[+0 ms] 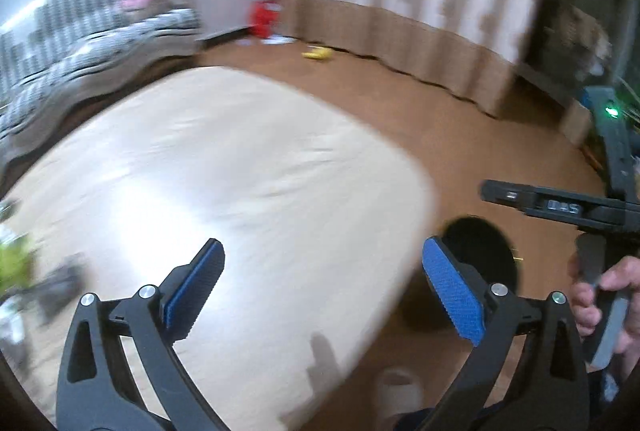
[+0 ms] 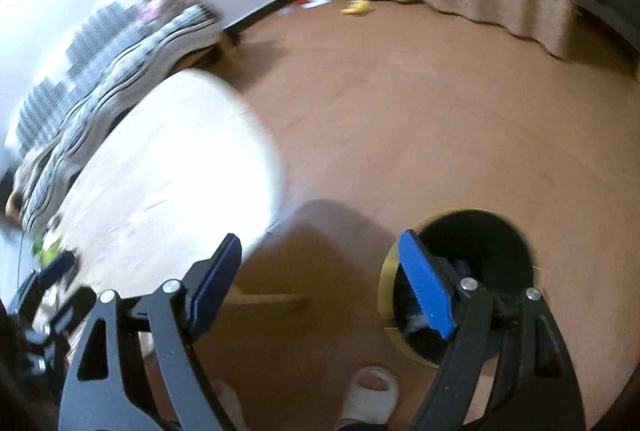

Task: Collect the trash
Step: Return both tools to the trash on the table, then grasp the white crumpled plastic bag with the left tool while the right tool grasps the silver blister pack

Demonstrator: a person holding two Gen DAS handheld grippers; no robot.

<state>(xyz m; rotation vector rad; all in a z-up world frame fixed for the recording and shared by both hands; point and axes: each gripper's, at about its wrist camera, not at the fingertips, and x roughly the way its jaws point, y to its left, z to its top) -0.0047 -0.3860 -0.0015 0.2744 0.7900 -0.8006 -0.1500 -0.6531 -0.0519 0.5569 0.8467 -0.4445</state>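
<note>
Both views are motion-blurred. My left gripper (image 1: 324, 287) is open and empty above the near right part of a pale wooden table (image 1: 224, 167). My right gripper (image 2: 320, 283) is open and empty over the brown floor, between the table (image 2: 172, 167) and a round black trash bin (image 2: 472, 251) with a yellowish rim; something bluish-white lies inside it. The bin (image 1: 488, 255) also shows in the left wrist view, past the table's corner. A green blurred item (image 1: 14, 263) lies at the table's left edge. A yellow item (image 2: 356, 8) lies on the floor by the curtain.
A sofa with striped cushions (image 1: 80, 55) runs behind the table. A red object (image 1: 262, 17) stands in the far corner. Curtains (image 1: 400, 11) hang along the back. The right-hand tool and the person's hand (image 1: 592, 295) are at the right. A white slipper (image 2: 370, 391) is below.
</note>
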